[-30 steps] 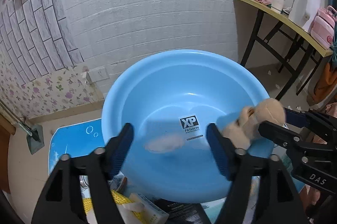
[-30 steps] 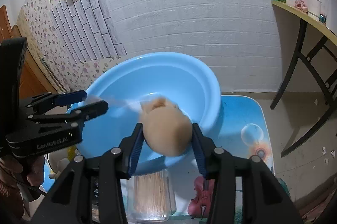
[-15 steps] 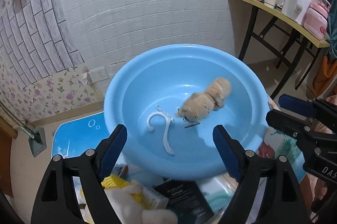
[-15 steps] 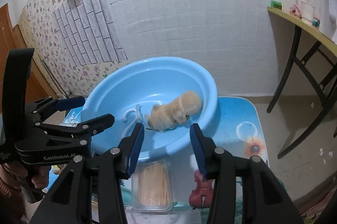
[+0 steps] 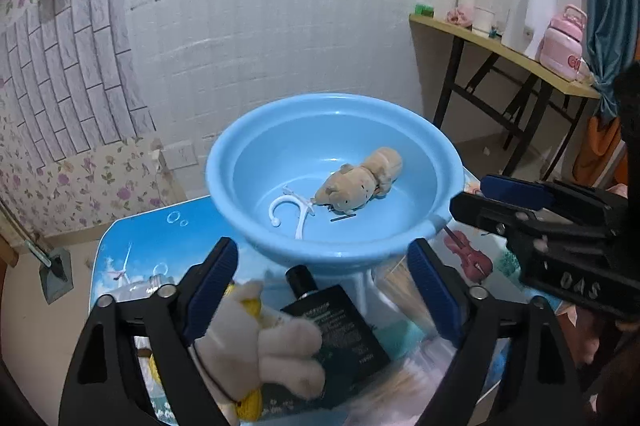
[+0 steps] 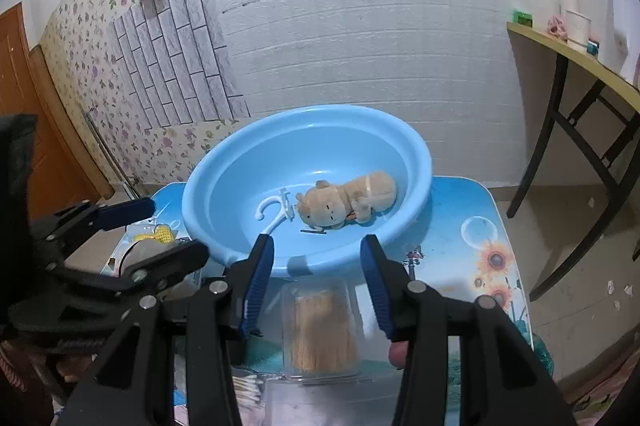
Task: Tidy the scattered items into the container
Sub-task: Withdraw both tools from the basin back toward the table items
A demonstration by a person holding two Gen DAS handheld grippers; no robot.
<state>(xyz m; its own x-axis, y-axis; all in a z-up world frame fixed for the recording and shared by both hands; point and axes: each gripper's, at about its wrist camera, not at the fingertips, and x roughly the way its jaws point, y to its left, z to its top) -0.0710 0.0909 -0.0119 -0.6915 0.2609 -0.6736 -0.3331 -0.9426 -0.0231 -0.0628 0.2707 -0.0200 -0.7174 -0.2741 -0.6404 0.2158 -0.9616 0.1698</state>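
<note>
A blue basin [image 5: 256,246] [image 6: 416,146] stands on a small printed table [image 5: 132,242] [image 6: 472,210]. In it lie a tan plush toy [image 5: 360,180] [image 6: 344,198] and a white plastic hook [image 5: 290,210] [image 6: 274,210]. My left gripper [image 5: 324,278] is open, pulled back over a black bottle [image 5: 340,322] and a cream plush toy [image 5: 276,350]. My right gripper [image 6: 318,278] is open and empty, over a clear box of toothpicks [image 6: 320,326].
A yellow mesh item [image 6: 158,234] and cotton swabs [image 6: 246,386] lie on the table. A wooden side table [image 5: 508,58] with a pink container [image 5: 564,42] stands to the right. A white brick wall [image 6: 360,46] is behind.
My right gripper opened and dropped the tan plush toy into the basin. Both grippers have pulled back from the basin. The white hook came to rest in the basin.
</note>
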